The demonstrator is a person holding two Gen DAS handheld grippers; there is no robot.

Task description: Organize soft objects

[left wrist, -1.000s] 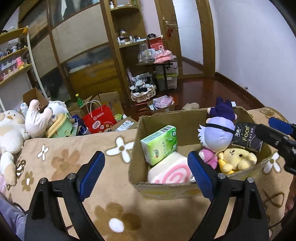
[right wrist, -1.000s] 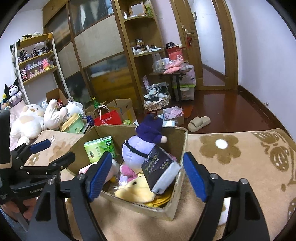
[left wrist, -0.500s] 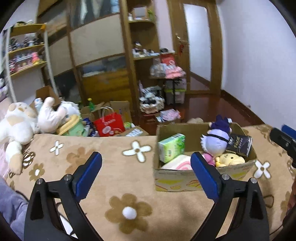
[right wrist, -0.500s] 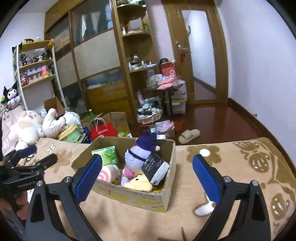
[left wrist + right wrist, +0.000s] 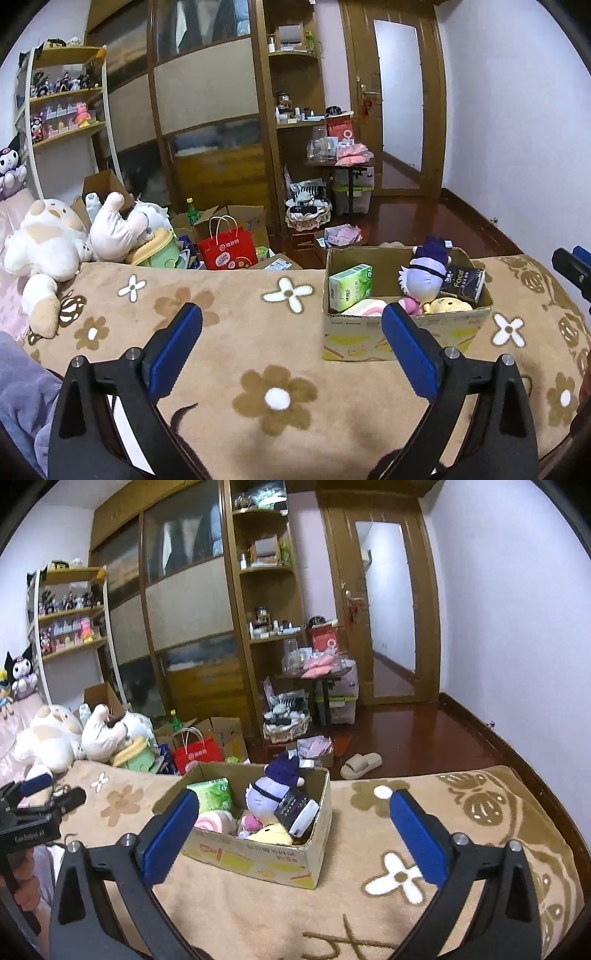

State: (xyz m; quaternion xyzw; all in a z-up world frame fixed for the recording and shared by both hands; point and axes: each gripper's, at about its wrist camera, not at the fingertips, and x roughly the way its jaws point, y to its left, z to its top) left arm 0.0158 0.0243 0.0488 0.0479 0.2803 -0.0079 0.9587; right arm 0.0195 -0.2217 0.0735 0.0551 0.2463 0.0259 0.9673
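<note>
Two grippers are hovering over the flower-patterned blanket [image 5: 229, 317], and neither is holding anything. The left gripper [image 5: 291, 347] is hanging with its blue-padded fingers [image 5: 177, 347] spread wide apart above the bare blanket, just left of the cardboard box [image 5: 402, 338]. The right gripper [image 5: 291, 834] is likewise gaping wide, its fingers [image 5: 417, 836] framing the box from the other side without touching it. Inside the box, the soft things are sitting packed together: a green tissue pack [image 5: 350, 286] is leaning upright against the left wall, a pink-and-white roll cushion [image 5: 216, 820] is lying below it, a purple plush doll [image 5: 424, 275] is sitting in the middle, a yellow plush [image 5: 448, 305] is lying at its feet, and a black tissue pack [image 5: 463, 282] is leaning tilted against the right wall. Off at the far left end of the bed, a large white-and-tan plush [image 5: 40, 251] is sprawling beside a pale pink plush [image 5: 114, 229], both well apart from the box. Beyond the bed's edge, a red paper bag [image 5: 229, 251] is standing on the floor among open cartons, and a beige slipper [image 5: 360, 765] is lying on the dark wooden floor near the door.
</note>
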